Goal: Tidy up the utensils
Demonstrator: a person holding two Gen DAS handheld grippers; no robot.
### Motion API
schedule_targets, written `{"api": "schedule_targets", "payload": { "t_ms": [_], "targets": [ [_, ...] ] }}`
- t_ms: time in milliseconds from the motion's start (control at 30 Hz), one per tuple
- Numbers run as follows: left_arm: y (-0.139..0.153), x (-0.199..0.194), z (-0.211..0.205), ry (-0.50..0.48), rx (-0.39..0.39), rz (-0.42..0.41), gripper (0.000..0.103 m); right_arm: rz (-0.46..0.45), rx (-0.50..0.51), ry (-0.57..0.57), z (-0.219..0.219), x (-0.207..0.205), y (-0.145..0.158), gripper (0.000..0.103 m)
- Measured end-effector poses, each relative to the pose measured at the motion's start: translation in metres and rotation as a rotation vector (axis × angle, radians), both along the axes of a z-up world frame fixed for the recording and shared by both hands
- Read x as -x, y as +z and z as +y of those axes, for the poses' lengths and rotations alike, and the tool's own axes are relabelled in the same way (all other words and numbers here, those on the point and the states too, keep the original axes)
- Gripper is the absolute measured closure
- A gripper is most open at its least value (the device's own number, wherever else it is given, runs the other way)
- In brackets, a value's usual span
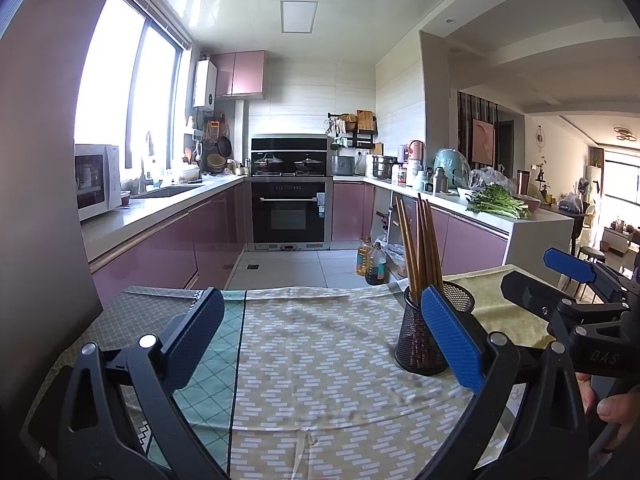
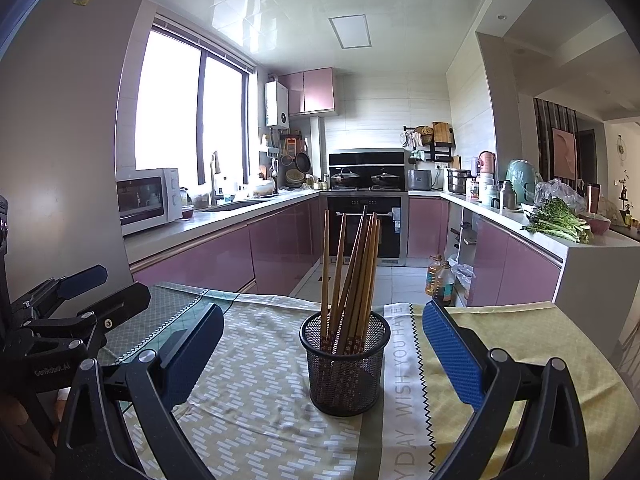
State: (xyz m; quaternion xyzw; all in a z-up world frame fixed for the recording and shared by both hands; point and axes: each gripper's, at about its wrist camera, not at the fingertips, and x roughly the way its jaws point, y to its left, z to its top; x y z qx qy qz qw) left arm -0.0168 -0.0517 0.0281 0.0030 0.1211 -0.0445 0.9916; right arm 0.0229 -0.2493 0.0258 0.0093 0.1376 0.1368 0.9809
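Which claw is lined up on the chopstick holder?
The right claw: the mesh holder sits centred between its open fingers. The left claw faces bare cloth, holder off to its right.

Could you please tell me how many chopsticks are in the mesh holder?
6, roughly: all stand bunched in the holder, one chopstick leaning left, the others fanned right. Overlap may hide more.
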Motion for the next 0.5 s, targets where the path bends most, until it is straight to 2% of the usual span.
{"api": "schedule_targets", "payload": {
  "t_ms": [500],
  "targets": [
    [-0.0006, 0.0001, -0.0001, -0.001, 0.000, -0.002, 0.006, -0.004, 0.001, -0.004, 0.0022, 0.0008, -0.0009, 0.007]
  ]
}}
